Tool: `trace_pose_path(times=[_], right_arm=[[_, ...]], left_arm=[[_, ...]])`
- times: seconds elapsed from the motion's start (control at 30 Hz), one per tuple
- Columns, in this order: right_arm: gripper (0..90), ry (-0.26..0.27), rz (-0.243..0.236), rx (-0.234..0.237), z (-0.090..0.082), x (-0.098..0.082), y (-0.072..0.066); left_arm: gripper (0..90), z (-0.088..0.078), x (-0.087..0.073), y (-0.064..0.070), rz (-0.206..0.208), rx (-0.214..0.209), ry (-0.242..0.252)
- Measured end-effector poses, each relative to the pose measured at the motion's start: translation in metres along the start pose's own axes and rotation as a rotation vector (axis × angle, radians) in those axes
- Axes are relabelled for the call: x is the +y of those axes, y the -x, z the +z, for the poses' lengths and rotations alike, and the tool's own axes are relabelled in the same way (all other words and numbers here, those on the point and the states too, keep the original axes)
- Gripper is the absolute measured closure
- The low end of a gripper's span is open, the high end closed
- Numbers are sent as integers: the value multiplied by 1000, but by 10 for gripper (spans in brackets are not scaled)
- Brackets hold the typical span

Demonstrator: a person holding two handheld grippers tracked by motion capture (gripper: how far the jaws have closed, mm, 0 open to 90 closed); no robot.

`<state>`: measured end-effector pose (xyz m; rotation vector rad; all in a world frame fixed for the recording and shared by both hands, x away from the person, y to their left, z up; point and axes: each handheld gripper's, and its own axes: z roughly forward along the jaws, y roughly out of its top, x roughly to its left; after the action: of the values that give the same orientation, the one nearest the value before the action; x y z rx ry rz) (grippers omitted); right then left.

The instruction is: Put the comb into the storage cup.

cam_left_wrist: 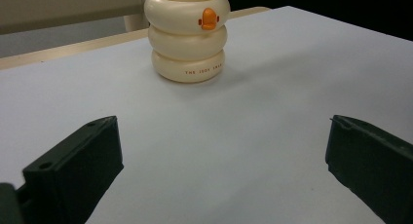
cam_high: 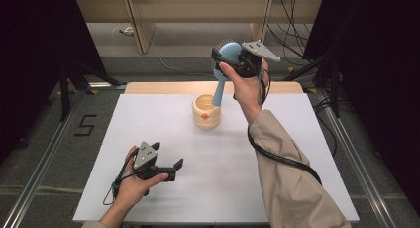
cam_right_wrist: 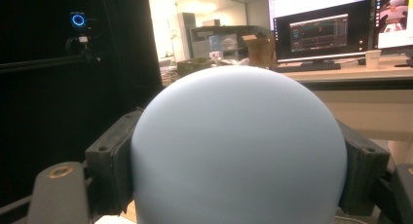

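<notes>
brush point(cam_high: 227, 53): our right gripper point(cam_high: 233, 64) jaws clamp its round head, handle tip at the cup point(cam_high: 206, 111) rim
left gripper point(cam_high: 171, 169): jaws open, empty, near side of the cup
tip: we'd keep the handle vertical, lower slowly

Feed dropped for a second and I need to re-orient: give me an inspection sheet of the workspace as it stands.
Surface: white table top, flat; wooden edge along the far side.
Job's things: blue brush, head clamped in the right gripper, handle hanging down into the mouth of the cream ringed cup; cup upright at mid-table toward the far side, orange beak on its front.
Clutter: nothing seen.
Grippers: right gripper raised above the cup, shut on the brush head. Left gripper low over the near left of the table, open, nothing between its jaws.
Cables: one trails from each gripper; more lie on the floor beyond the table.
Surroundings: dark curtains at both sides, metal floor rails, a "5" marked on the floor at left.
</notes>
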<state>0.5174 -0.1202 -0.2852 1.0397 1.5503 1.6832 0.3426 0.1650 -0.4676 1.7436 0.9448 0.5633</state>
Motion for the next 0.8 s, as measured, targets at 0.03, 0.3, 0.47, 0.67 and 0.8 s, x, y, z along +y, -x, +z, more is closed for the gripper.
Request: trace_pose_path(times=[0.03, 0.3, 0.47, 0.67, 0.8], right_arm=[[209, 2, -1, 0, 0, 0, 0], [209, 6, -5, 0, 3, 2, -1], [209, 7, -8, -3, 5, 2, -2], [209, 4, -4, -3, 7, 1, -2], [209, 6, -6, -2, 9, 2, -2]], left_arm=[[0, 0, 0, 0, -1, 0, 1], [0, 0, 0, 0, -1, -1, 1], [0, 0, 0, 0, -2, -2, 1], [0, 1, 0, 0, -2, -4, 0], [0, 1, 0, 0, -1, -4, 0]])
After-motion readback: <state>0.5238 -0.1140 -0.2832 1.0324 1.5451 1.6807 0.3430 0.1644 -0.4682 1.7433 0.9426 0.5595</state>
